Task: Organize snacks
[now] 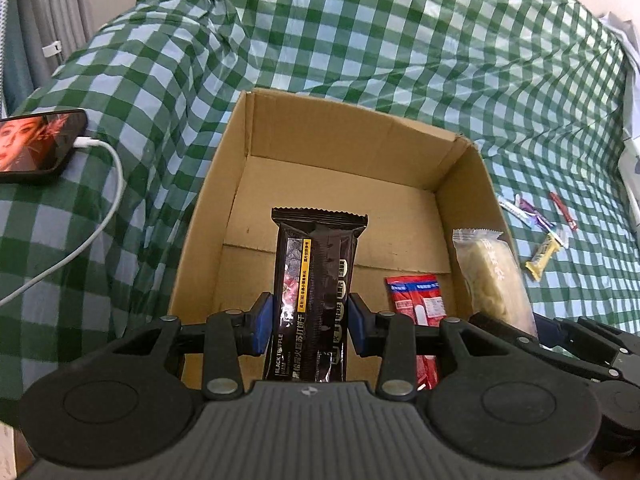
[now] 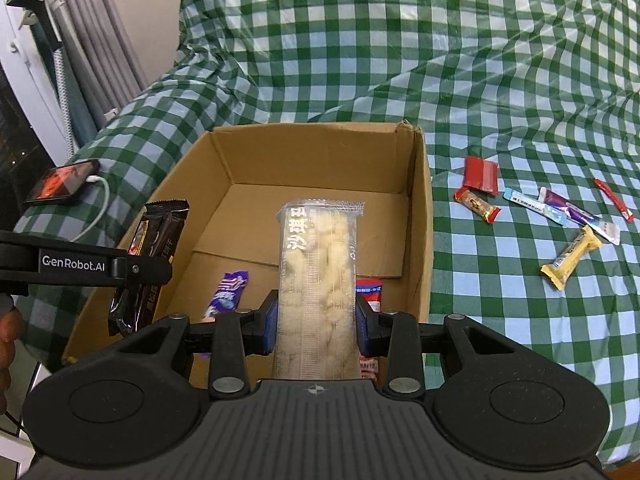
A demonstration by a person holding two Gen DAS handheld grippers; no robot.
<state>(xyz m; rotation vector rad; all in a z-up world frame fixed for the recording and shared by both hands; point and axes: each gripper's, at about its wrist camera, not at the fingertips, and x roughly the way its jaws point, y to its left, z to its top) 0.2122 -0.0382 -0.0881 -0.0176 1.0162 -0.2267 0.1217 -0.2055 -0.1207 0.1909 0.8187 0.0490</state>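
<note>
With the left gripper [image 1: 310, 322] pinching the black packet [image 1: 316, 280] and the right gripper [image 2: 316, 326] pinching the clear packet [image 2: 320, 280], lower both well inside the box [image 2: 420, 216] before letting go.

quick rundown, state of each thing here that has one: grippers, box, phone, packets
left gripper: shut on black packet, over the box
right gripper: shut on clear packet, over the box
box: open, upright, holds a purple packet and a red packet
phone: screen lit, cable plugged in
yellow packet: sealed, lying on the cloth outside the box
</note>
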